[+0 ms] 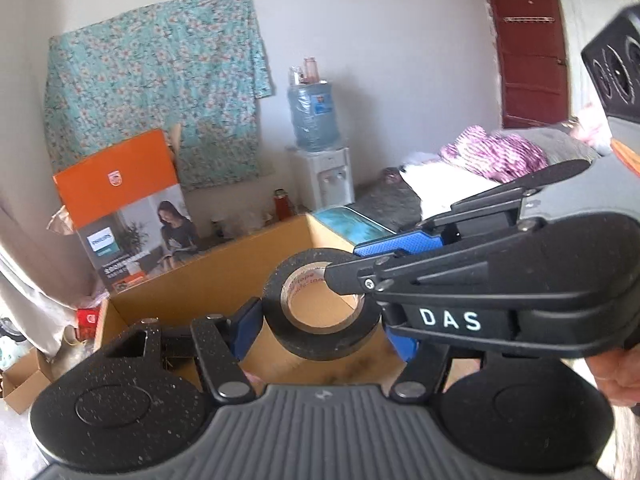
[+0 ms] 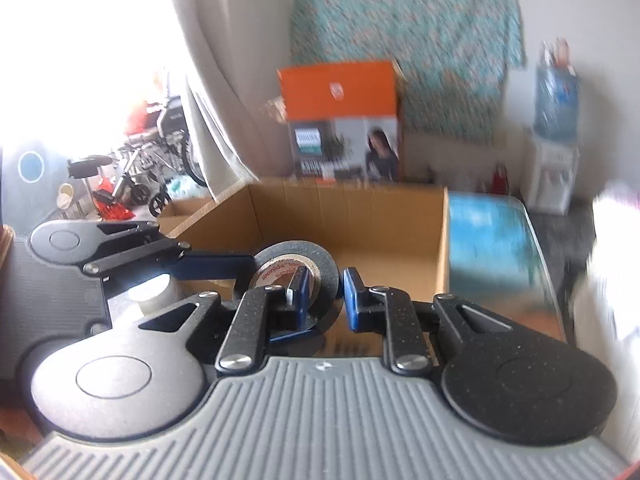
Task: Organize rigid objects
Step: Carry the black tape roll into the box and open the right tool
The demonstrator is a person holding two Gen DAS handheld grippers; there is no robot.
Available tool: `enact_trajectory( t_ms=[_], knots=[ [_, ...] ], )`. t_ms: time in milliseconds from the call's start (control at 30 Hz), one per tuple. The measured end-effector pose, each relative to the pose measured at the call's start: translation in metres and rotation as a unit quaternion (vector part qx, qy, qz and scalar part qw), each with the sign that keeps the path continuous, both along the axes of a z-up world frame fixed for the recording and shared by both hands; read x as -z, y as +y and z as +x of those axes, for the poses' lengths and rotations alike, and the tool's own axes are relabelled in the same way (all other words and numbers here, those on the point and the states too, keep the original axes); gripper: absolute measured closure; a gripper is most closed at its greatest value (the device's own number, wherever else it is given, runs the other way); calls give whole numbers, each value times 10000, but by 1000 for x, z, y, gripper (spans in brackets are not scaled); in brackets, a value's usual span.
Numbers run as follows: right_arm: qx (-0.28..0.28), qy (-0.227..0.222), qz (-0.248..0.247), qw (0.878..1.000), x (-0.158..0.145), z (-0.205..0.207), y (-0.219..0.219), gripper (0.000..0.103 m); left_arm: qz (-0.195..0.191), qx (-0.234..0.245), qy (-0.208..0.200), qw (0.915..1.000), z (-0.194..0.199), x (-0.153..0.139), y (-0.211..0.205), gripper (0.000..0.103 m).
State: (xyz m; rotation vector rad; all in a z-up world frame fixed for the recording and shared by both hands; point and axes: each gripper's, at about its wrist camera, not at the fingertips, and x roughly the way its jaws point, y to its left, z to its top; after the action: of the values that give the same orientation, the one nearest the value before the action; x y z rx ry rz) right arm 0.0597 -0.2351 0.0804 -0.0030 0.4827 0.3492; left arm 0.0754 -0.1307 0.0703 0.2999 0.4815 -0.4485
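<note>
Left wrist view shows both tongs meeting on the black round tape roll [image 1: 320, 304] above the open brown cardboard box [image 1: 208, 280]. The left gripper [image 1: 320, 320] squeezes its sides; the right gripper [image 2: 322, 294] pinches its wall. Dropping it in is left, I think.

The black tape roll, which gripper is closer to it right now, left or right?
Neither is clearly nearer: both touch the black tape roll. The left gripper has it between its fingers; the right gripper pinches one wall, with a finger through the hole. They hold it over the cardboard box.
</note>
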Motion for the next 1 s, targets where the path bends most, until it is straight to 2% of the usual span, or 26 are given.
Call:
enact_trajectory(
  t_ms=[67,133,300,367,500,567,633,833,900,1000],
  knots=[
    [-182,76,75,9998,-13,24,0,85,-10,-79,157,9998,23,-12,6,36],
    [-358,296,162,9988,-21,55,-1,85,-69,-167,479,9987,51,-18,13,36],
    [-653,1161,217,9908,-19,139,12,85,-7,-396,1435,9889,124,-7,31,36],
    [-719,1566,244,9847,-9,172,17,85,28,-483,1884,9809,154,5,35,36],
    [-823,2280,247,9699,23,222,30,85,-72,-727,2934,9532,205,44,53,36],
    [-845,2539,289,9631,41,239,37,86,-160,-853,3290,9403,222,59,61,36],
    [-844,2733,347,9576,57,249,43,87,-145,-977,3425,9343,232,70,65,36],
    [-813,2860,320,9542,85,266,59,87,84,-1159,3524,9286,244,86,63,36],
    [-812,2855,317,9544,90,270,60,85,98,-1183,3505,9290,245,89,63,39],
    [-774,2794,363,9564,93,278,61,85,101,-1202,3403,9326,246,86,58,35]
  ],
)
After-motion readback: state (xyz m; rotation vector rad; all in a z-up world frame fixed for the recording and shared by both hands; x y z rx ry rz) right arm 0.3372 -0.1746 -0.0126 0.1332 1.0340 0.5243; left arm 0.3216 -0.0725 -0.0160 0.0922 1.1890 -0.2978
